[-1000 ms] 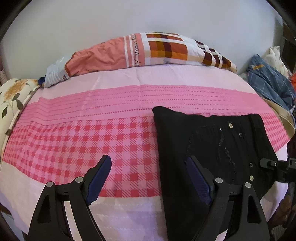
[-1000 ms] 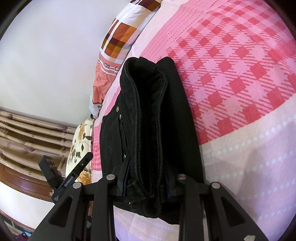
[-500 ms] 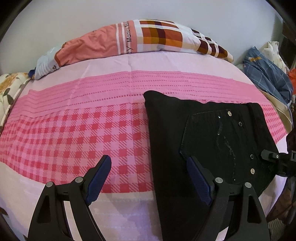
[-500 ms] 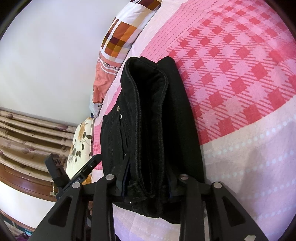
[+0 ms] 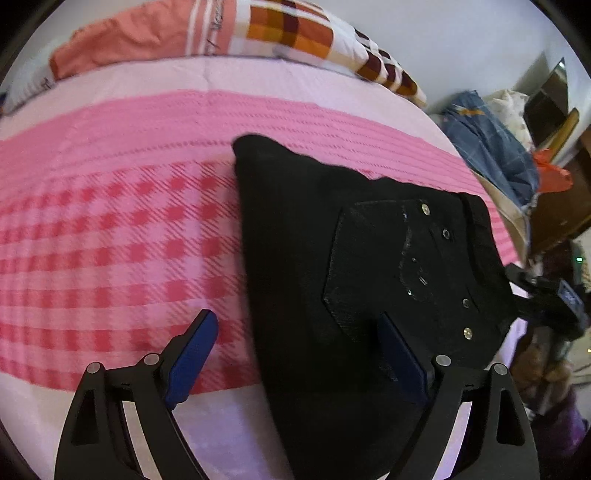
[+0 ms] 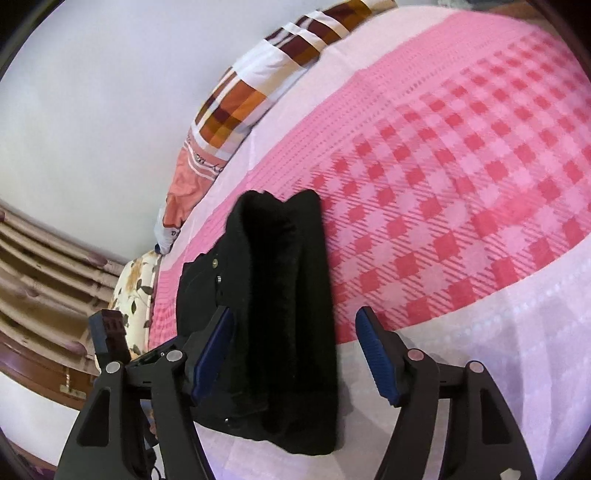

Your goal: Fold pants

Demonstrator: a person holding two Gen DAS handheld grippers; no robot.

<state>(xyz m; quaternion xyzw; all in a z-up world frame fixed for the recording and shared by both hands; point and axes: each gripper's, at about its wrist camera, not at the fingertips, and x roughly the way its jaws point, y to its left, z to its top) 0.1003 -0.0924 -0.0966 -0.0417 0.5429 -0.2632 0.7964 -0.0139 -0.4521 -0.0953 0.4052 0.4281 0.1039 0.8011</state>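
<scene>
Left wrist view: folded black pants (image 5: 332,258) lie on the pink checked bedspread (image 5: 110,229), below the patchwork pillow (image 5: 258,29). Left gripper (image 5: 295,343) and right gripper (image 6: 295,332) both gape wide, holding nothing, fingers straddling the pants.

Folded black denim pants (image 5: 369,280): matt, coarse-woven cloth with shiny metal rivets (image 5: 425,209). Pink checked bed cover (image 5: 118,236): soft woven cloth, ribbed bands, matt. Orange-and-brown plaid pillow (image 6: 236,99): smooth cotton-like cloth. Left hand-held gripper (image 5: 295,354) and right hand-held gripper (image 6: 295,350): matt black plastic frames, ridged blue pads (image 6: 376,354), bright metal pins.
</scene>
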